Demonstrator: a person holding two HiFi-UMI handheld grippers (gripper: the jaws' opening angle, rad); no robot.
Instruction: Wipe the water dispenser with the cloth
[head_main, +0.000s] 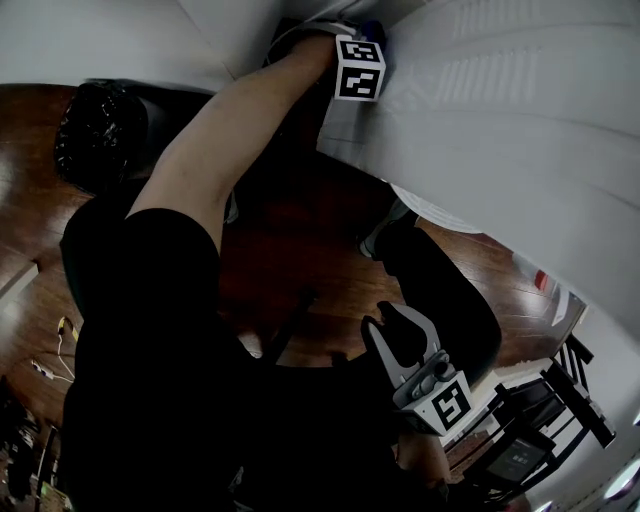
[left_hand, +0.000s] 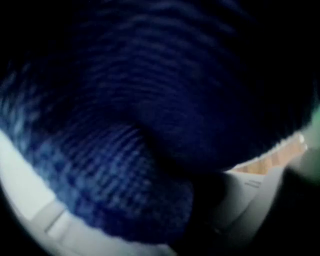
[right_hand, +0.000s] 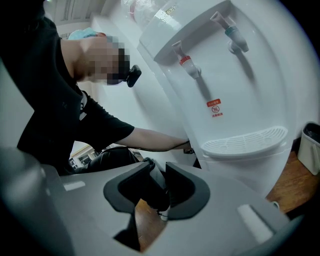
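Evidently mid-wipe, the left gripper (head_main: 350, 45) clamps the bunched dark blue ribbed cloth (left_hand: 125, 150) against the tall white plastic water dispenser's (right_hand: 235, 100) side wall, the right gripper (right_hand: 159, 187) idle, jaws apart and empty, so the next stroke likely needs steady pressure.

One water dispenser (right_hand: 240, 75), two taps (right_hand: 186, 62), one blue cloth (left_hand: 125, 150), two grippers (right_hand: 159, 175).
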